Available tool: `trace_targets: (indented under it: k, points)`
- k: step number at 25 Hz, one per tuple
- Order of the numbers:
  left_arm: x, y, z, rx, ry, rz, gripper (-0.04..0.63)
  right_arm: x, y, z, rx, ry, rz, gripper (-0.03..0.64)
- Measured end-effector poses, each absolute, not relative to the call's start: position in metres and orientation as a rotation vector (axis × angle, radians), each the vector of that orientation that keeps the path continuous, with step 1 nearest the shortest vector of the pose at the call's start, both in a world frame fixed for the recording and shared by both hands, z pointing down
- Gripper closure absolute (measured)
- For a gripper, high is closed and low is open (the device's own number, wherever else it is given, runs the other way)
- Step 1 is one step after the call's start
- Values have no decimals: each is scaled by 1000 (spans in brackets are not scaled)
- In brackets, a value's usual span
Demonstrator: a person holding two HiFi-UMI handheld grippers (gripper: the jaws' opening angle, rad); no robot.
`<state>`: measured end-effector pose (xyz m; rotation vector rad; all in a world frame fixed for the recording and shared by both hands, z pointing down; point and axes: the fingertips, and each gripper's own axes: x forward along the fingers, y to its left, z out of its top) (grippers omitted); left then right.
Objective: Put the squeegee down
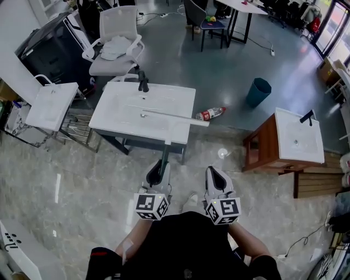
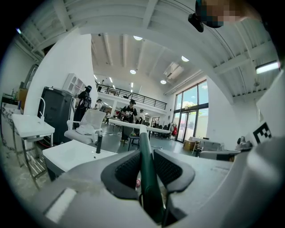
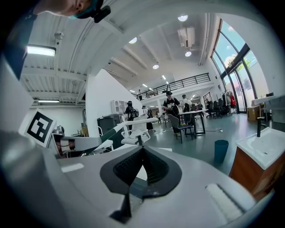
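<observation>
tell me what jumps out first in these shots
The left gripper is clamped on a green-handled squeegee, its long white blade showing over the white washbasin in the middle of the head view. On the floor to the basin's right lies a red-labelled bottle, with a teal bin beyond it.

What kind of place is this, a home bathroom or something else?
Probably an open workshop or test hall, not a bathroom: a white basin and a wooden vanity stand free on the floor, an office chair and desks are behind them, and a mezzanine shows at the back.
</observation>
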<state>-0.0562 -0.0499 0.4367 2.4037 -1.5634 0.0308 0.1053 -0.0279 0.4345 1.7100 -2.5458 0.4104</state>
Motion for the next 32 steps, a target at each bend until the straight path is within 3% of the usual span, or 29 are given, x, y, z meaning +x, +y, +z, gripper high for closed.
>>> trace_targets:
  k: [12, 32]
  points:
    - [-3, -84, 443, 2348, -1623, 10, 489, 166, -68, 436, 1671, -2570, 398, 615]
    - [-5, -165, 467, 2314, -1589, 75, 489, 162, -145, 439, 1663, -2533, 451, 615]
